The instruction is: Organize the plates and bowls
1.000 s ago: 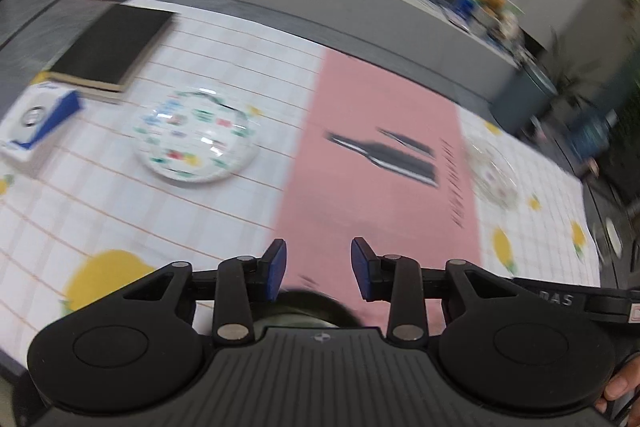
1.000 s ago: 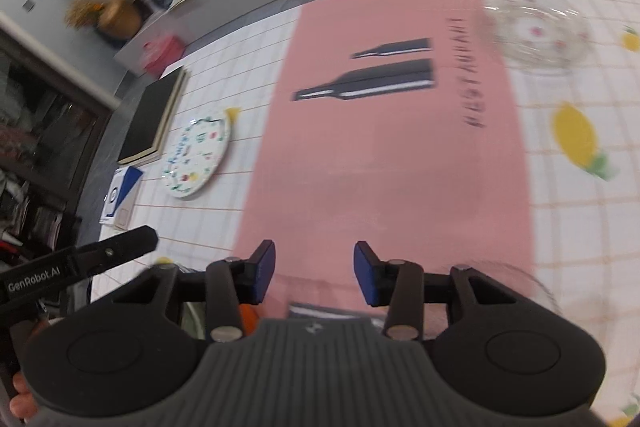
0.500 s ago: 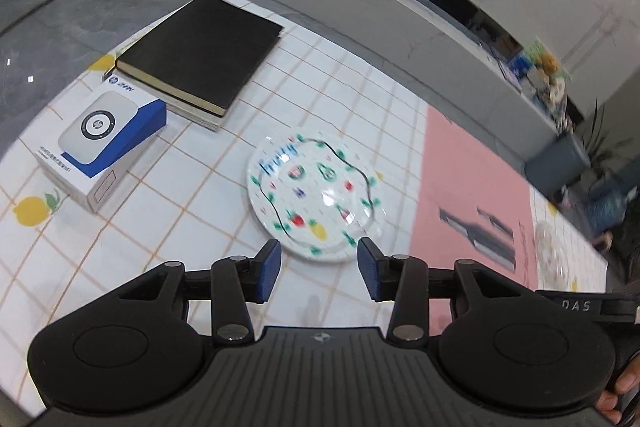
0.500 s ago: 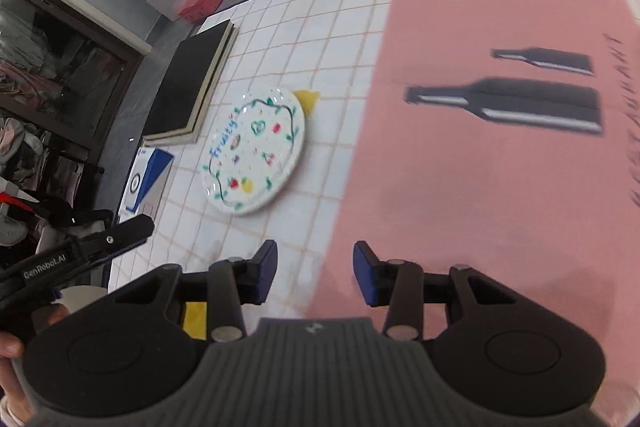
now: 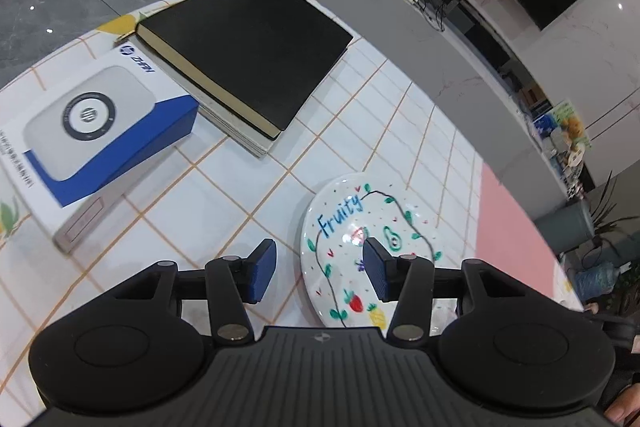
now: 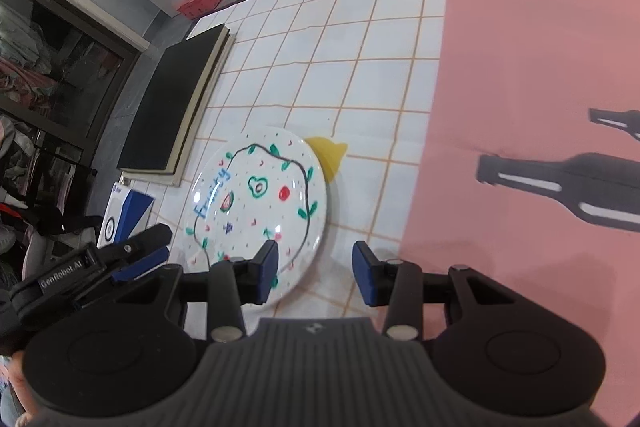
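White tiled tablecloth with a pink strip fills both views. Glossy round "Fruity" plate lies flat near the black notebook. Left gripper is opening, nothing between its jaws. Right gripper, moderately parted and empty, probably hovers over the plate's right rim. Only the left view fully shows the blue-white box.

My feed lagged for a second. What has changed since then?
Both grippers swung from the pink runner over to the Fruity plate. The left gripper now straddles its left rim, jaws opening; the right gripper straddles its right rim. Neither grips it. The plate, black book and blue box stayed put.
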The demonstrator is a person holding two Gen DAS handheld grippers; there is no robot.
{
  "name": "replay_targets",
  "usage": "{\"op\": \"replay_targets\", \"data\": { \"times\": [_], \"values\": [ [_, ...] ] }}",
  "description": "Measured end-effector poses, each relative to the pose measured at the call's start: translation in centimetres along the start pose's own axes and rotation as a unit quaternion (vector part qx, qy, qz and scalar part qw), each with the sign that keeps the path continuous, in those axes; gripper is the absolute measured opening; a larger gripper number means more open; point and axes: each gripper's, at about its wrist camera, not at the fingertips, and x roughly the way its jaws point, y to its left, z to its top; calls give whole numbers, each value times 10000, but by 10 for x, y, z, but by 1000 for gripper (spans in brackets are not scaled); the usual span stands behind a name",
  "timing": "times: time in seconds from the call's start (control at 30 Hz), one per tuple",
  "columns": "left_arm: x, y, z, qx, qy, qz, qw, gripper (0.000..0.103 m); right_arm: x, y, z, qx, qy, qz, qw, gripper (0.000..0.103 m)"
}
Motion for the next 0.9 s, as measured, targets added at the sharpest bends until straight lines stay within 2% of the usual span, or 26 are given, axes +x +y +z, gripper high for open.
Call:
{"op": "replay_targets", "data": {
  "times": [0.1,0.3,0.33,0.4,0.47,0.6,0.7,0.9],
  "values": [
    [8,1,0,68,19,67,10000,55,8,-2,4,53,40,-7,10000,34],
    [13,2,1,162,-28,71,9998,42,17,-5,5,135,22,159,9998,26],
    [14,2,0,195,-32,70,9998,38,18,-6,5,165,25,200,9997,25],
    [14,0,-1,304,-37,98,9995,31,21,-6,6,234,52,248,9994,17],
    [17,-2,-1,347,-9,54,9994,19,21,-8,5,303,36,285,9991,15],
    [17,-5,-1,447,-11,151,9989,17,21,-10,5,350,44,237,9991,7],
    [15,-11,-5,682,-31,243,9974,16,19,-12,4,453,80,251,9986,7],
    [2,-10,-8,562,-65,179,9982,15,7,-11,0,502,75,376,9980,7]
  ]
}}
